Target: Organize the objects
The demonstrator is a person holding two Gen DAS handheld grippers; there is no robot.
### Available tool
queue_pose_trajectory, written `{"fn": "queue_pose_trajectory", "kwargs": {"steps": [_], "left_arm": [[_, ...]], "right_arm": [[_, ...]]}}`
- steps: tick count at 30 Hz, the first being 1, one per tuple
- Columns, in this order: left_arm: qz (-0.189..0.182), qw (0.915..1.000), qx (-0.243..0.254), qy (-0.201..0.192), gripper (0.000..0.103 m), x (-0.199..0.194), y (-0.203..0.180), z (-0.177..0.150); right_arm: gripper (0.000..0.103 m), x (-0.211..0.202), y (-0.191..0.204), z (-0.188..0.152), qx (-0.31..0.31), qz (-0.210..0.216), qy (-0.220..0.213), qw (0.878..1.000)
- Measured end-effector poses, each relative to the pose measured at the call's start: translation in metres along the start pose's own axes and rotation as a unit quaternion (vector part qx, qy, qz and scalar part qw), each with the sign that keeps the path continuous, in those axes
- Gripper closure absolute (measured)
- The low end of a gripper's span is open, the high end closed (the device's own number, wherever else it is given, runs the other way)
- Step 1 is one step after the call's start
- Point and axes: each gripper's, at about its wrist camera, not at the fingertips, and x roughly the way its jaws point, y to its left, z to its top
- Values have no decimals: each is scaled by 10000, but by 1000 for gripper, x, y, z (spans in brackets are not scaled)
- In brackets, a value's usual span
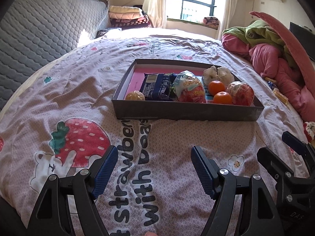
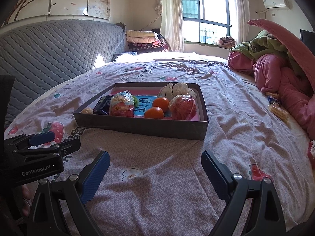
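Bed (image 1: 78,90), covered by a pink patterned sheet printed with a strawberry and a bear: carries all items listed.

Shallow dark grey cardboard box (image 1: 187,111) with pink lining: sits open near the middle of the bed, ahead of both tools.

Contents of box, left to right:
- one pale wrinkled walnut-like ball (image 1: 135,96), in the near left corner;
- dark blue foil snack packet (image 1: 156,87), just beside it;
- clear snack bag with red and blue print (image 1: 190,89), touching the blue packet;
- two small orange tangerines (image 2: 153,112), close together;
- round clear-wrapped red bundle (image 1: 240,93), in the near right corner;
- white crumpled bag (image 1: 217,74), against the far wall.

Left hand-held gripper (image 1: 154,164), black with blue ribbed pads: jaws spread wide, nothing between them, above the sheet short of the box.

Right hand-held gripper (image 2: 155,168), same make: jaws likewise apart and empty, near the left one.

Loose yellow-wrapped snacks (image 2: 278,113): on the sheet at the right, well apart from the box, beside a heap of pink and green bedding (image 2: 285,74).
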Motion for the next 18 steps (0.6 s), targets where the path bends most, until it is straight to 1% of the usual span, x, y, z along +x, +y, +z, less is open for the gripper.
{"fn": "queue_pose_trajectory", "kwargs": {"steps": [8, 18], "left_arm": [[4, 10000, 6, 77, 25, 8, 0, -5], [-12, 9999, 7, 115, 25, 11, 1, -7]], "right_arm": [[9, 10, -1, -8, 71, -69, 133, 9999], [9, 12, 4, -9, -51, -56, 119, 9999]]}}
